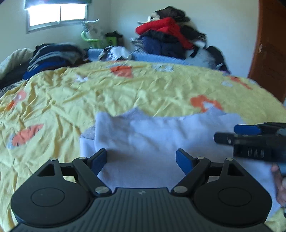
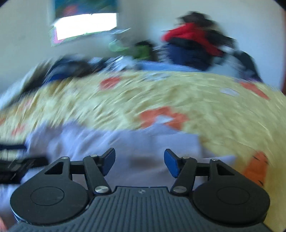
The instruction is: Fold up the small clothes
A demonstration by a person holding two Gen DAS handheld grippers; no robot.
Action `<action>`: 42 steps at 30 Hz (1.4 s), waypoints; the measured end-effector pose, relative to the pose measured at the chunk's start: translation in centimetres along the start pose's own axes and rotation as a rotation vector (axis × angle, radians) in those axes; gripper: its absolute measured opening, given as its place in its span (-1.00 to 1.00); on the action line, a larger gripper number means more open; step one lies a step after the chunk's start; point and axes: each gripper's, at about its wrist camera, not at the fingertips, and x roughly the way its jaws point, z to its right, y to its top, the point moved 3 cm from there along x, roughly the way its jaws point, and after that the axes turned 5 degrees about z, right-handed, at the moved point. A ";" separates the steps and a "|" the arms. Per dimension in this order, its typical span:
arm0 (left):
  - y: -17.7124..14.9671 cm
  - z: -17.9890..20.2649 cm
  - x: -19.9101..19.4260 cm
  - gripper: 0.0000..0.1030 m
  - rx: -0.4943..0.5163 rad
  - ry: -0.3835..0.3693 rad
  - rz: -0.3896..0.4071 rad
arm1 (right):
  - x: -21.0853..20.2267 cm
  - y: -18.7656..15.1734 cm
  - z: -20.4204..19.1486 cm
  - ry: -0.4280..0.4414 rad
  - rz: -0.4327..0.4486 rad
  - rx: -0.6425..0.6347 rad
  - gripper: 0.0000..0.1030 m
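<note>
Garment (image 1: 160, 142) lying on bed (image 1: 71, 92), left side looking folded in. Left hand-held gripper (image 1: 141, 160) and right hand-held gripper (image 2: 139, 161) hovering agape, gripping nothing. Further folds likely remaining.

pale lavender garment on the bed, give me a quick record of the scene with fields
garment: pale lavender garment, lying partly folded on the bedspread
surface: yellow bedspread with orange prints, wrinkled
left gripper: left gripper open, fingers over the garment, holding nothing
right gripper: right gripper open, over the garment's right part, holding nothing
background: clothes pile with a red jacket against the wall, folded dark stack at left, window
image quality: right wrist view heavily blurred
</note>
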 end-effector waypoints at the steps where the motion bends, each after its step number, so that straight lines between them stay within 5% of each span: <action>1: -0.2 -0.1 0.3 0.64 -0.003 0.012 -0.005 | 0.6 -0.1 -0.6 -0.001 -0.017 -0.049 0.24; 10: -1.3 -0.7 0.7 0.86 0.006 0.056 0.001 | 0.8 -0.2 0.3 -0.181 -0.003 0.009 0.40; 15: -1.7 -0.4 0.9 0.97 0.022 0.077 0.015 | -1.4 -1.7 -0.5 -0.107 0.000 0.008 0.44; 42: -4.5 -1.2 -3.6 0.99 -0.076 0.030 -0.023 | -6.1 -4.6 -2.0 -0.084 -0.008 0.038 0.60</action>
